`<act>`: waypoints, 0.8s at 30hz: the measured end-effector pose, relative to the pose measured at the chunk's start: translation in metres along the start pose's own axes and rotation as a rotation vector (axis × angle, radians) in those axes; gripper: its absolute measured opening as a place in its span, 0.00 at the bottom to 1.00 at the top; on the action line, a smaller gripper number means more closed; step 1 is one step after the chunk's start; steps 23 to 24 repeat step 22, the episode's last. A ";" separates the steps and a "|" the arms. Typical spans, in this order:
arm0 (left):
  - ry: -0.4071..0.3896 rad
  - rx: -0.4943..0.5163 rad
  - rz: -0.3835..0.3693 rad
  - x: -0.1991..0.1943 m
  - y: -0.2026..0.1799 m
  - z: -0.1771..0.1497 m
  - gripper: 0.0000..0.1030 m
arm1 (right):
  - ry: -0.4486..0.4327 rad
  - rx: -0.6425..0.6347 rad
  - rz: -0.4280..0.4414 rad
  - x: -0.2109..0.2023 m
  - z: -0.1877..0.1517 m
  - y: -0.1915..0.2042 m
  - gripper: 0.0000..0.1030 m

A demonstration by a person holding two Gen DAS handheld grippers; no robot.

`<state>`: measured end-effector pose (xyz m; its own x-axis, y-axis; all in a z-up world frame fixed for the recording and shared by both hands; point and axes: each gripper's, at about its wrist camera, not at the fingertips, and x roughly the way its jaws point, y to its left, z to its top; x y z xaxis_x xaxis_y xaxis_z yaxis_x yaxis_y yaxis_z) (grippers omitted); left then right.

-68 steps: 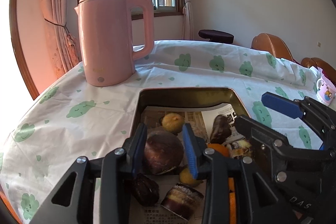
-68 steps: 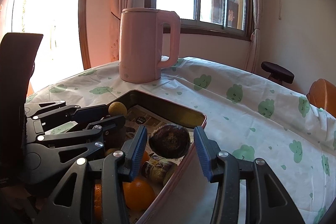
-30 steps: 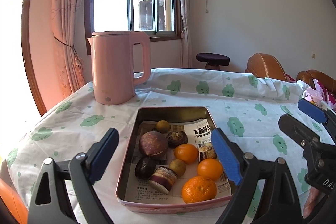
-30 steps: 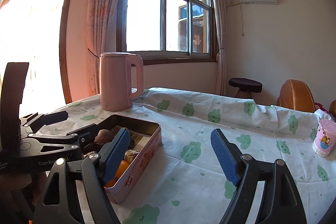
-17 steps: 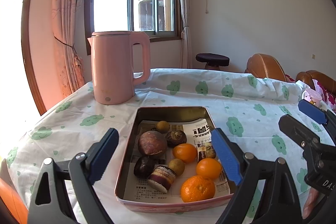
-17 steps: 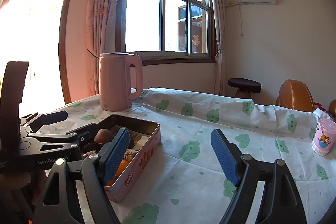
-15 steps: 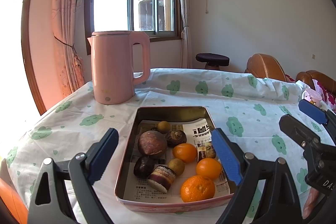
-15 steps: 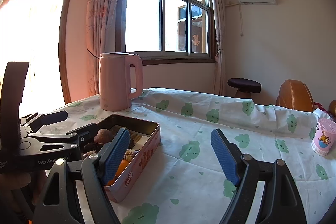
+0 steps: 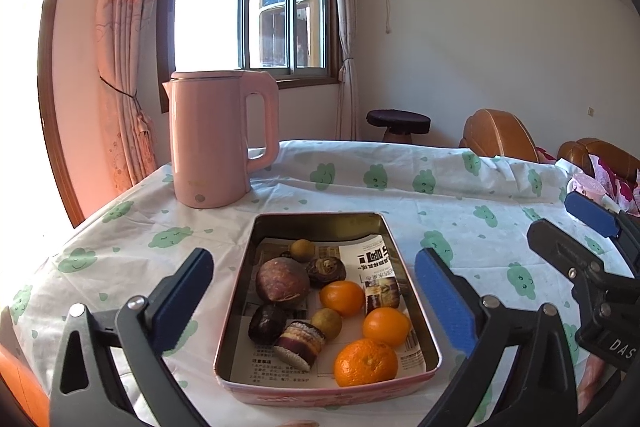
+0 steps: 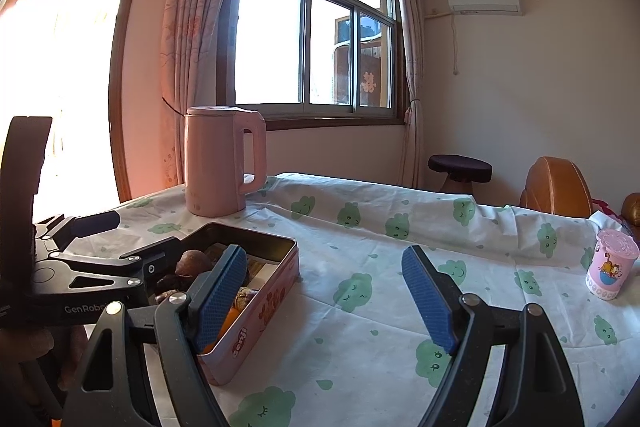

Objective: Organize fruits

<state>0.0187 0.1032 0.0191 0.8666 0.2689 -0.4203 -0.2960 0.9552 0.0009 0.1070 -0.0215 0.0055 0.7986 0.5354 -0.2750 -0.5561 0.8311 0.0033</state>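
A pink metal tin (image 9: 424,311) lined with newspaper sits on the table and holds several fruits: three oranges (image 9: 366,362), a large brown round fruit (image 9: 282,280), small yellow-green fruits (image 9: 326,323) and dark pieces (image 9: 267,323). My left gripper (image 9: 316,303) is wide open and empty, held back above the tin's near end. My right gripper (image 10: 326,301) is wide open and empty, over bare tablecloth to the right of the tin (image 10: 260,311). The right gripper also shows at the right edge of the left wrist view (image 9: 592,259).
A pink kettle (image 9: 220,139) stands behind the tin at the table's far left. A small pink cup (image 10: 610,269) stands at the far right. The table wears a white cloth with green clouds (image 10: 380,307). Chairs (image 9: 500,135) and a stool (image 9: 398,119) stand beyond.
Both grippers, earlier down in the tin with narrow jaws, have pulled back and opened wide. Over the last second nothing has visibly moved.
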 end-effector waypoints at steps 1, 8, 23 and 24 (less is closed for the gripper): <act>-0.006 0.003 0.002 -0.001 -0.001 0.000 1.00 | -0.001 0.000 -0.001 0.000 0.000 0.000 0.79; -0.012 0.025 0.012 -0.002 -0.007 0.001 1.00 | -0.001 -0.002 -0.006 0.000 0.000 0.000 0.79; 0.016 0.029 0.052 0.005 -0.005 -0.002 1.00 | 0.002 -0.012 -0.015 -0.004 -0.002 -0.003 0.80; 0.016 0.029 0.052 0.005 -0.005 -0.002 1.00 | 0.002 -0.012 -0.015 -0.004 -0.002 -0.003 0.80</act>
